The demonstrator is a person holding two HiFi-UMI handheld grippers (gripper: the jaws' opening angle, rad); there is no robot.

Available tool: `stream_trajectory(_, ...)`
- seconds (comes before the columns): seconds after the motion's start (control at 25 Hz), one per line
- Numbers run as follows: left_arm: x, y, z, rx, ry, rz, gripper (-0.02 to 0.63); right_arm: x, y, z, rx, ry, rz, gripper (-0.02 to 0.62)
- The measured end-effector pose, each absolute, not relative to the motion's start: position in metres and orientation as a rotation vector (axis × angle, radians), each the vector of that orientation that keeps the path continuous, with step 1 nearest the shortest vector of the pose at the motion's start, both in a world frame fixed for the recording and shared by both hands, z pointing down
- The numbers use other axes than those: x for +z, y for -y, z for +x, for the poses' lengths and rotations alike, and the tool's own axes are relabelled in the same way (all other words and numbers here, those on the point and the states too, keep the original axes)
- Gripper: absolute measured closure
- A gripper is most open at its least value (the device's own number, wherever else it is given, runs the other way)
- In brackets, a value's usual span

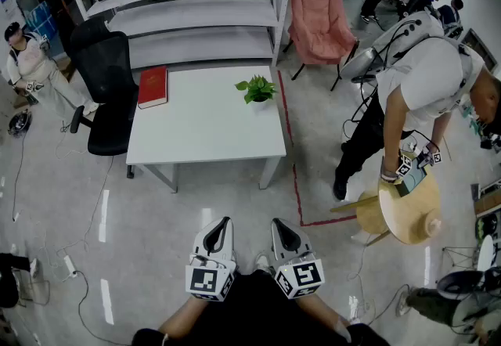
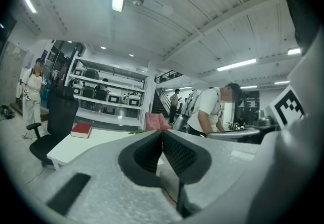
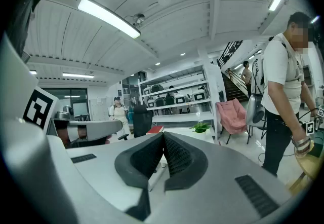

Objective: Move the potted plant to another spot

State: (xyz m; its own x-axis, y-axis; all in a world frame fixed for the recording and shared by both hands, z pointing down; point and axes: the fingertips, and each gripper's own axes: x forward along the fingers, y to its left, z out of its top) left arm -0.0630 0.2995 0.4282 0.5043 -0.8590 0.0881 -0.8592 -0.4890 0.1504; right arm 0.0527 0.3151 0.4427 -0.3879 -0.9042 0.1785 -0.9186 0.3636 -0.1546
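A small green potted plant (image 1: 257, 89) in a white pot stands near the far right corner of the white table (image 1: 205, 133). In the right gripper view the plant (image 3: 201, 127) shows far off; in the left gripper view only a few of the plant's leaves (image 2: 136, 131) peek over the jaws. My left gripper (image 1: 222, 225) and right gripper (image 1: 279, 226) hang side by side close to my body, well short of the table. Both are shut with nothing between the jaws.
A red book (image 1: 152, 87) lies at the table's far left corner. A black office chair (image 1: 107, 86) stands left of the table, a pink chair (image 1: 319, 24) and shelves (image 1: 196, 0) behind it. A person (image 1: 411, 94) bends over a round wooden stool (image 1: 407, 207) at right.
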Motion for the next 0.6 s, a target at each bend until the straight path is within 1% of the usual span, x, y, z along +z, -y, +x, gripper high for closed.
stream_trajectory(0.6,0.433,-0.299,-0.074,0.006,1.465,2.567,0.589,0.443,-0.316,0.042,0.353,2.536,1.699,0.583)
